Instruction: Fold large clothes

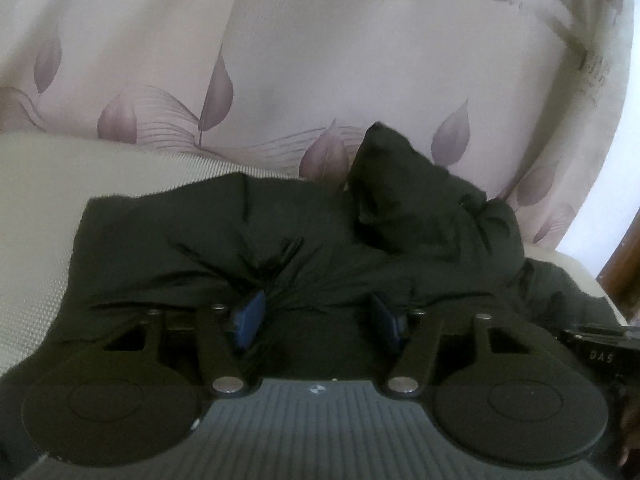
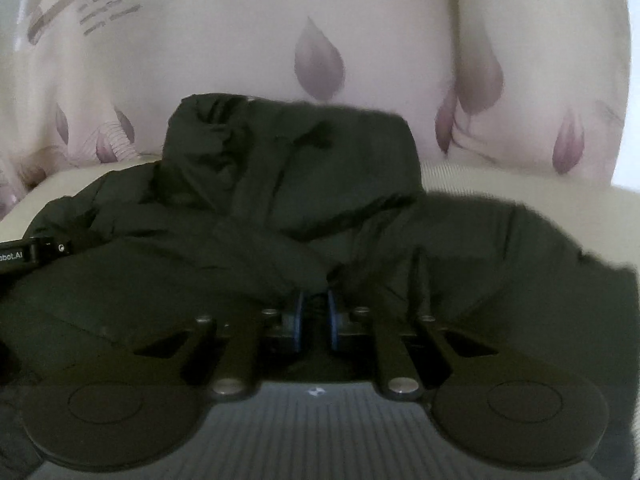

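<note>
A large black jacket (image 1: 280,236) lies bunched on a cream woven surface (image 1: 36,200), its hood or a sleeve end sticking up at the back. My left gripper (image 1: 318,314) is open, its blue pads (image 1: 250,318) pressed down into the cloth with a wide gap. In the right wrist view the same jacket (image 2: 304,184) fills the middle. My right gripper (image 2: 316,316) has its blue pads (image 2: 298,316) close together with a fold of the black jacket pinched between them.
A pale pink sheet with purple leaf print (image 1: 280,60) hangs behind the surface in both views (image 2: 320,40). The other gripper's body shows at the right edge of the left view (image 1: 600,344) and the left edge of the right view (image 2: 28,254). A doorway edge (image 1: 624,272) is at far right.
</note>
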Available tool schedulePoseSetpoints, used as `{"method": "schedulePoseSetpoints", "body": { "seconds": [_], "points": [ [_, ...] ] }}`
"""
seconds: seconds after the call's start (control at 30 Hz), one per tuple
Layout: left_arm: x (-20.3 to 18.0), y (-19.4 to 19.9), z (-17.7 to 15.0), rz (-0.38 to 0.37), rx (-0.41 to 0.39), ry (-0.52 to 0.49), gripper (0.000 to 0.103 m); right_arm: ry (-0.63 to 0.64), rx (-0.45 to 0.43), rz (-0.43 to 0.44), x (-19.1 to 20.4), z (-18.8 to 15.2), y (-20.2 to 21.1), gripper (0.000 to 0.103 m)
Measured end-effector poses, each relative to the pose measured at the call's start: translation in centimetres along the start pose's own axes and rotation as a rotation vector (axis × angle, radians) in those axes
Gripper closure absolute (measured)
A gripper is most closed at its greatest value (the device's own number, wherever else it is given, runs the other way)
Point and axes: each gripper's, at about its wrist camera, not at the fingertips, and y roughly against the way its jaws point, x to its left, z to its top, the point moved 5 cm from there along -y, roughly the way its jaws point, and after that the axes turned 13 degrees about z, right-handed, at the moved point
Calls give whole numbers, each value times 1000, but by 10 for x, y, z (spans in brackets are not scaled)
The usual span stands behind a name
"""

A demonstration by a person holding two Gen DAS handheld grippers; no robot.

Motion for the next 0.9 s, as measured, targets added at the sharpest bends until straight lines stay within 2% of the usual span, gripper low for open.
{"method": "schedulePoseSetpoints", "body": {
  "seconds": [0.17,0.47,0.57,0.67,0.7,0.73,0.77,0.8,0.83,0.9],
  "points": [
    [4,4,-4,-7,6,15,43,1,-38,1,-1,-6,-2,92],
    [-9,5,-3,59,-31,-44,42,47,-44,-26,4,-7,-3,92],
    [-15,7,-3,100,-50,-81,37,32,-43,-14,2,-4,0,91],
    [-21,16,-3,164,-89,-123,26,-30,-45,-44,6,2,21,88],
    [-21,20,-3,186,-97,-129,22,-41,-88,-37,11,3,36,76],
    [-21,25,-3,198,-104,-130,20,-35,-135,-17,17,3,54,55],
    [-21,30,-3,201,-112,-131,19,-22,-178,9,24,1,73,42],
    [-22,36,-4,203,-118,-127,17,-4,-218,32,30,-4,93,19],
    [-21,42,-4,207,-121,-122,16,16,-256,50,37,-12,115,14],
    [-20,54,-5,215,-124,-115,15,35,-301,69,45,-29,152,14]
  ]
}}
